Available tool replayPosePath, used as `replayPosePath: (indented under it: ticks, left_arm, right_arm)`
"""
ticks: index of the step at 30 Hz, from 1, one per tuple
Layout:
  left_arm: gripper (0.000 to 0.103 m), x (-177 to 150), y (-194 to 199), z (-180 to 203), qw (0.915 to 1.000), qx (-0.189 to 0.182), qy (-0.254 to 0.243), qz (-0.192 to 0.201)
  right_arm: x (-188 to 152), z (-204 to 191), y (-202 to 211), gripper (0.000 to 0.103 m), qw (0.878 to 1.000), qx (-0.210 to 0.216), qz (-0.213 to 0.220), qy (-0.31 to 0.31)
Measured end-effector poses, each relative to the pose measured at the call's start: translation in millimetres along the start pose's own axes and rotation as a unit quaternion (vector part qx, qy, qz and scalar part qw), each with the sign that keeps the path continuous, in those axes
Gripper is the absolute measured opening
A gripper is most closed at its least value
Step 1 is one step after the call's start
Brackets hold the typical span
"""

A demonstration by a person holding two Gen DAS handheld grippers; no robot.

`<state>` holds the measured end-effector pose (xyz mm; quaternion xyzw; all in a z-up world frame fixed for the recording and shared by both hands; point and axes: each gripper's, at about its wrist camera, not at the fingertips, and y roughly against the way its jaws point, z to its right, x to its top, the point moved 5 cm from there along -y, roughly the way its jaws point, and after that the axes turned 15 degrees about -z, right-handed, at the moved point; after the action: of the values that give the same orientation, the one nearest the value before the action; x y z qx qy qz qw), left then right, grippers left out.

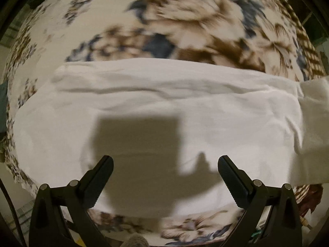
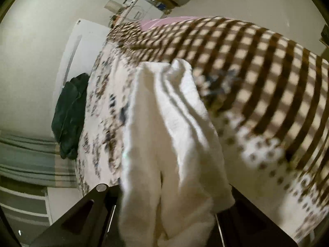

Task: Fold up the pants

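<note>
We see a bed, and over it a floral blanket (image 1: 185, 20) in cream, brown and blue, with a brown-and-cream checked band (image 2: 267, 61) running along one side. On this blanket lie the white pants (image 1: 164, 107), spread as a broad flat band across the left wrist view from side to side, with soft creases along the far edge. A boxy shadow (image 1: 137, 154) falls on the cloth just ahead of the left gripper.

In the right wrist view we find one end of the pants (image 2: 174, 144) raised off the bed, hanging in long folds that run down into the right gripper (image 2: 170, 216). Its fingers are closed on this bunched white cloth, which hides their tips. That view is blurred.

The left gripper (image 1: 165, 162) hangs over the near part of the pants with its fingers (image 1: 104, 170) spread wide and nothing between them.

Beside the bed we see a dark green bundle (image 2: 70, 115), and beyond it a pale wall (image 2: 41, 41); on the far side stand small items too blurred to name.
</note>
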<state>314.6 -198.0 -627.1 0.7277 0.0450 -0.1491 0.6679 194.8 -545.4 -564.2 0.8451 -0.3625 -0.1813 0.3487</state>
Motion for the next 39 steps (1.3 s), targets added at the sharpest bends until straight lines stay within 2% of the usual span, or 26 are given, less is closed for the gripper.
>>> replayPosePath:
  ticks: [4, 10, 13, 15, 16, 21, 23, 24, 25, 27, 28, 29, 31, 33, 36, 37, 39]
  left_arm:
    - [0.103, -6.9, 14.1, -54.3, 0.9996, -0.015, 0.021, 0.010]
    - [0.103, -13.5, 19.2, -149.0, 0.9967, -0.033, 0.071, 0.020]
    - [0.103, -25.7, 10.1, -192.8, 0.9939, -0.041, 0.100, 0.022]
    - [0.103, -53.2, 7.1, -194.4, 0.9919, -0.047, 0.116, 0.023]
    - [0.103, -58.5, 3.7, -209.5, 0.9906, -0.049, 0.126, 0.022]
    - [0.103, -80.1, -15.2, -265.6, 0.9835, -0.055, 0.172, 0.013]
    - [0.103, -83.3, -20.9, -279.9, 0.9807, -0.059, 0.186, 0.008]
    - [0.103, -86.4, -23.5, -288.2, 0.9792, -0.063, 0.193, 0.006]
    - [0.103, -90.7, -24.6, -295.7, 0.9774, -0.069, 0.200, 0.004]
    - [0.103, -97.3, -23.9, -307.3, 0.9746, -0.078, 0.210, 0.005]
    - [0.103, -99.7, -22.6, -313.4, 0.9736, -0.081, 0.213, 0.006]
    - [0.103, -101.5, -21.2, -317.5, 0.9724, -0.087, 0.216, 0.008]
    - [0.103, -103.7, -13.2, -318.5, 0.9700, -0.110, 0.216, 0.019]
    - [0.103, -100.8, -6.6, -310.0, 0.9686, -0.134, 0.207, 0.025]
    - [0.103, -83.9, -9.5, -275.3, 0.9609, -0.205, 0.185, 0.011]
    - [0.103, -78.4, -13.9, -264.7, 0.9594, -0.217, 0.180, 0.004]
    - [0.103, -64.1, -28.7, -240.2, 0.9626, -0.216, 0.164, -0.012]
  right_arm:
    - [-32.8, -40.4, -18.2, 0.007, 1.000, 0.007, -0.016, 0.017]
    - [-94.7, -91.4, -72.3, 0.007, 0.997, 0.013, -0.054, 0.046]
    - [-131.8, -114.4, -110.2, 0.007, 0.995, 0.014, -0.081, 0.058]
    - [-155.3, -130.6, -138.6, 0.007, 0.992, 0.012, -0.102, 0.070]
    - [-165.6, -134.6, -150.6, 0.007, 0.991, 0.009, -0.110, 0.075]
    - [-237.0, -153.2, -226.7, 0.007, 0.979, -0.026, -0.169, 0.110]
    - [-258.5, -157.7, -257.4, 0.012, 0.970, -0.054, -0.203, 0.119]
    - [-267.4, -159.2, -272.5, 0.020, 0.964, -0.073, -0.226, 0.121]
    - [-273.0, -160.6, -280.2, 0.038, 0.959, -0.079, -0.241, 0.122]
    - [-286.7, -171.6, -285.6, 0.054, 0.951, -0.079, -0.269, 0.133]
    - [-290.9, -179.0, -281.5, 0.061, 0.947, -0.071, -0.276, 0.146]
    - [-292.1, -185.4, -272.6, 0.062, 0.946, -0.059, -0.279, 0.153]
    - [-281.7, -189.5, -252.1, 0.063, 0.949, -0.065, -0.268, 0.154]
    - [-265.1, -187.3, -223.7, 0.063, 0.950, -0.118, -0.232, 0.173]
    - [-237.0, -167.0, -185.2, 0.063, 0.941, -0.217, -0.188, 0.181]
    - [-224.5, -157.3, -180.9, 0.063, 0.938, -0.237, -0.186, 0.174]
    - [-203.1, -133.9, -172.2, 0.063, 0.930, -0.278, -0.186, 0.152]
